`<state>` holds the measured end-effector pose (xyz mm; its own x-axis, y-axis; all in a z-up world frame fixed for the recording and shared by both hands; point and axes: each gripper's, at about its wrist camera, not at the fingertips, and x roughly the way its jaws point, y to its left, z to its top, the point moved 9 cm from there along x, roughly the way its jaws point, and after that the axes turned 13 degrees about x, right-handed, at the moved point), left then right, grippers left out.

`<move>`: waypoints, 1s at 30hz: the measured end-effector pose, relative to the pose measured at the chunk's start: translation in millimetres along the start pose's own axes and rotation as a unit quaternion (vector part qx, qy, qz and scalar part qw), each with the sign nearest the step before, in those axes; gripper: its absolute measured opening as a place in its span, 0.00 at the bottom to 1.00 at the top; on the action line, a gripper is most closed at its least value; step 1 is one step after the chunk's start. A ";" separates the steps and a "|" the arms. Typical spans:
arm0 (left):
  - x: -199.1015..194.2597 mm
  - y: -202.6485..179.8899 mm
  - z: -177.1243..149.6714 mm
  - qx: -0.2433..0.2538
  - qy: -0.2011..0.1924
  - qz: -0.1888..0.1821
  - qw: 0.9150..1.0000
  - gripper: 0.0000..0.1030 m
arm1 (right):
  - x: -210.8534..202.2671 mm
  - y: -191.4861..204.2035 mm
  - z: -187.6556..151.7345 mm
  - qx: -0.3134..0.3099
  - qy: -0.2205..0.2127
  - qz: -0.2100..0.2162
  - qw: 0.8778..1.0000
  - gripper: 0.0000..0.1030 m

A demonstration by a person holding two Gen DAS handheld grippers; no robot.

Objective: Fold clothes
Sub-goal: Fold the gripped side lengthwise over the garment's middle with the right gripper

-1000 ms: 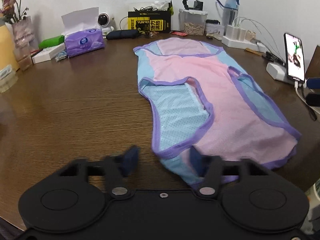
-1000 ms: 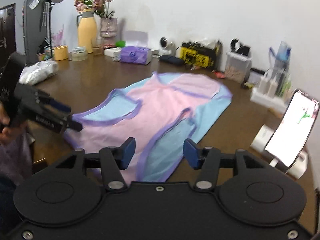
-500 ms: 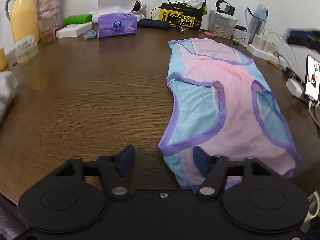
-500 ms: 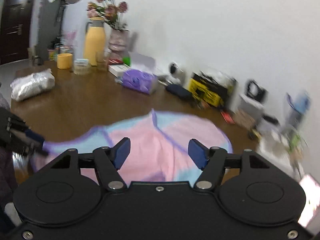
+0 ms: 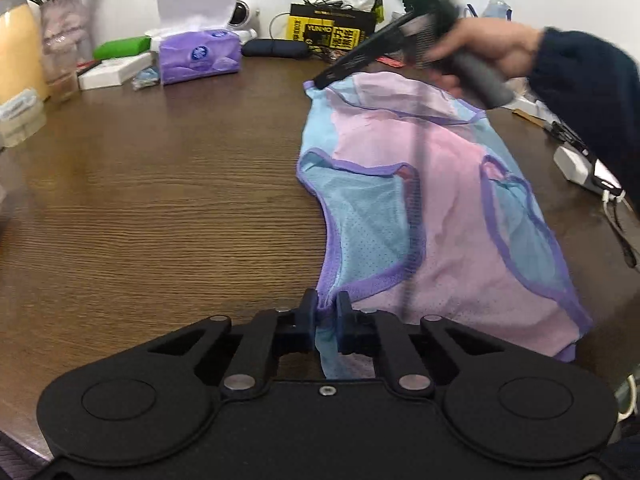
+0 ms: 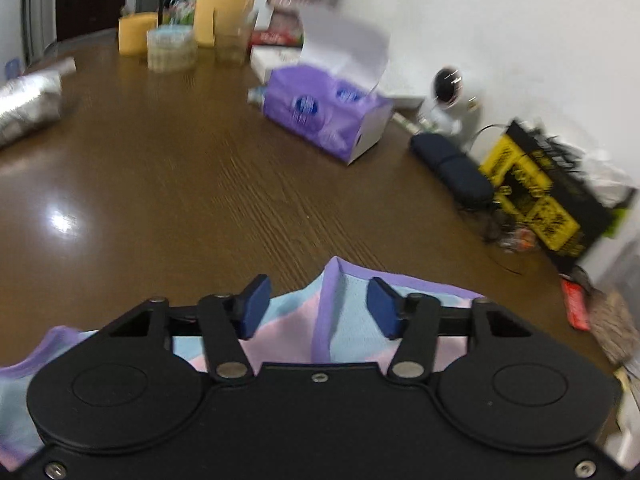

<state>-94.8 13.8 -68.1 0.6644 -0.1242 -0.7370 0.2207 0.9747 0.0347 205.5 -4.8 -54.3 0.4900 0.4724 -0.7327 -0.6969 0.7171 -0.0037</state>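
Observation:
A pink and light-blue sleeveless top (image 5: 432, 200) with purple trim lies flat on the brown wooden table (image 5: 160, 200). My left gripper (image 5: 327, 310) is shut on the top's near left corner. My right gripper (image 6: 318, 304) is open, its blue pads either side of the top's far left corner (image 6: 340, 292). In the left wrist view the right gripper (image 5: 324, 80) shows at that far corner, held by a hand in a dark sleeve.
A purple tissue box (image 5: 200, 56), a white camera (image 6: 448, 96), a dark case (image 6: 452, 168) and a yellow-black box (image 5: 334, 32) line the far edge. A yellow jug (image 6: 224, 0) and a foil bag (image 6: 28, 104) stand at left. A phone and cables (image 5: 592, 168) lie at right.
My left gripper closed on the top's near corner. My right gripper swung across to the top's far left corner and stayed open.

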 end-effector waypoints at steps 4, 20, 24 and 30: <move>1.9 1.1 2.3 -0.009 -0.001 -0.013 1.000 0.07 | 25.3 -4.8 -0.4 0.036 0.015 0.017 0.999 0.09; -7.3 -102.2 39.8 0.049 -0.006 -0.140 0.989 0.12 | -87.2 -152.9 -88.4 0.203 -0.038 -0.046 0.977 0.25; -30.1 -95.0 48.5 0.031 -0.057 -0.137 0.988 0.30 | -117.5 -154.8 -106.5 0.208 -0.075 -0.045 0.974 0.45; -19.5 -40.3 49.4 -0.023 -0.059 -0.045 0.997 0.60 | -151.0 -146.0 -78.7 0.179 -0.126 -0.037 0.975 0.52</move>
<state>-81.4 -32.2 -21.7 0.7230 -0.2302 -0.6514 0.2526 0.9657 -0.0609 192.0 -221.1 3.3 0.6763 0.4913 -0.5489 -0.4496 0.8655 0.2207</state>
